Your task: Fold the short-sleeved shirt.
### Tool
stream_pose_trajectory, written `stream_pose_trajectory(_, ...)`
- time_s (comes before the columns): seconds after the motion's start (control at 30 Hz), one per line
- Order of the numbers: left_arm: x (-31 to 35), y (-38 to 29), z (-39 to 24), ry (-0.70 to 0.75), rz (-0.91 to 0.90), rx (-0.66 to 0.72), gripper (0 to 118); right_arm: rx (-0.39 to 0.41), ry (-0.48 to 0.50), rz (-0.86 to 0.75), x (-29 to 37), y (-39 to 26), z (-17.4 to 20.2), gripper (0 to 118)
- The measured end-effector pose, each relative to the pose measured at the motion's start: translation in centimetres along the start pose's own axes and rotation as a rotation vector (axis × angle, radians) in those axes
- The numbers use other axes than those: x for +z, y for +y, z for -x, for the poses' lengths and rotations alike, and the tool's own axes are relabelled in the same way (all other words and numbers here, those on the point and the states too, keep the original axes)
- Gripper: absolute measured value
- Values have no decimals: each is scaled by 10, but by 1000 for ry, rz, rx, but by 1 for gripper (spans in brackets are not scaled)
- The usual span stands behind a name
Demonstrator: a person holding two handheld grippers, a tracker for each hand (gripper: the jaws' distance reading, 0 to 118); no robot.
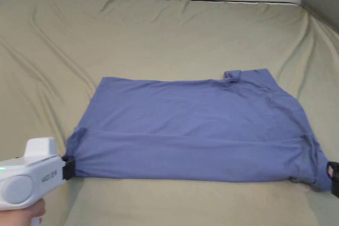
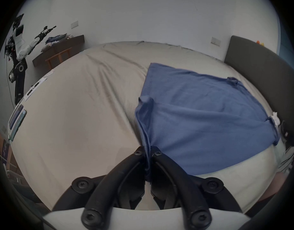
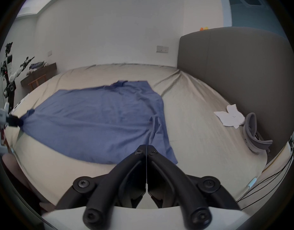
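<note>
The blue short-sleeved shirt [image 1: 198,127] lies spread on the bed [image 1: 165,38], the left gripper [image 2: 148,150] with jaws clamped on a bunched corner at 8 o'clock. The right gripper [image 3: 146,148] at 4 o'clock has jaws closed flat together, and whether any cloth sits between them I cannot tell. Uneven pulling could likely drag the loosely folded near edge askew, since the wrinkled beige sheet is soft; a grey headboard [image 3: 234,77] stands at 3 o'clock.
</note>
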State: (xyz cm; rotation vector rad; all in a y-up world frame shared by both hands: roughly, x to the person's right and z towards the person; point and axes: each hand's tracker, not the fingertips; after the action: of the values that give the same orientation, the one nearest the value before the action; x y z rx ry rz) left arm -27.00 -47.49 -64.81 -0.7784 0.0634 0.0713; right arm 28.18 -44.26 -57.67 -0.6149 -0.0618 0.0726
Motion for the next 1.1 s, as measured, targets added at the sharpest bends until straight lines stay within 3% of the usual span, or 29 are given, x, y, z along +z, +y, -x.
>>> stream_pose_trajectory(0.03, 8, 1, 1, -31, -20, 12, 1, 25, -2, 16, -7, -5, -5, 4)
stream_pose_trajectory(0.07, 15, 1, 0, -28, -32, 8, 1, 35, -8, 32, -14, -8, -9, 18)
stream_pose_trajectory(0.1, 23, 0, -6, -35, -40, -7, 1, 34, -15, 58, -19, -9, -12, 57)
stream_pose_trajectory(0.13, 28, -1, -9, -43, -51, -23, 1, 15, -24, 100, -26, -10, -16, 84)
stream_pose_trajectory(0.17, 32, -2, -11, -46, -55, -34, 1, -12, -32, 101, -36, -14, -24, 99)
stream_pose_trajectory(0.2, 33, -2, -12, -47, -55, -41, 1, -39, -39, 87, -40, -17, -31, 100)
stream_pose_trajectory(0.27, 33, -1, -15, -51, -54, -44, 1, -73, -51, 135, -56, -19, -39, 98)
stream_pose_trajectory(0.3, 32, -1, -15, -46, -50, -43, 1, -86, -57, 166, -64, -22, -41, 93)
stream_pose_trajectory(0.33, 30, -2, -15, -41, -42, -39, 1, -99, -47, 189, -71, -24, -44, 81)
stream_pose_trajectory(0.37, 27, -1, -12, -42, -36, -29, 1, -109, -4, 190, -74, -25, -45, 53)
stream_pose_trajectory(0.4, 26, -1, -11, -44, -30, -21, 1, -115, 46, 179, -75, -26, -47, 8)
stream_pose_trajectory(0.43, 25, -2, -11, -48, -21, -14, 1, -131, 108, 163, -76, -27, -45, 8)
stream_pose_trajectory(0.47, 25, -2, -11, -46, -14, -13, 1, -100, 48, 157, -74, -26, -40, 8)
stream_pose_trajectory(0.53, 23, -2, -7, -49, -6, -10, 1, -35, 35, 167, -75, -22, -43, 8)
stream_pose_trajectory(0.83, 72, 13, 10, -145, -35, 60, 1, -30, 73, 51, -3, 3, -49, 8)
stream_pose_trajectory(1.1, 112, -28, 30, -152, 44, 19, 1, -25, 113, 140, 56, -28, -49, 8)
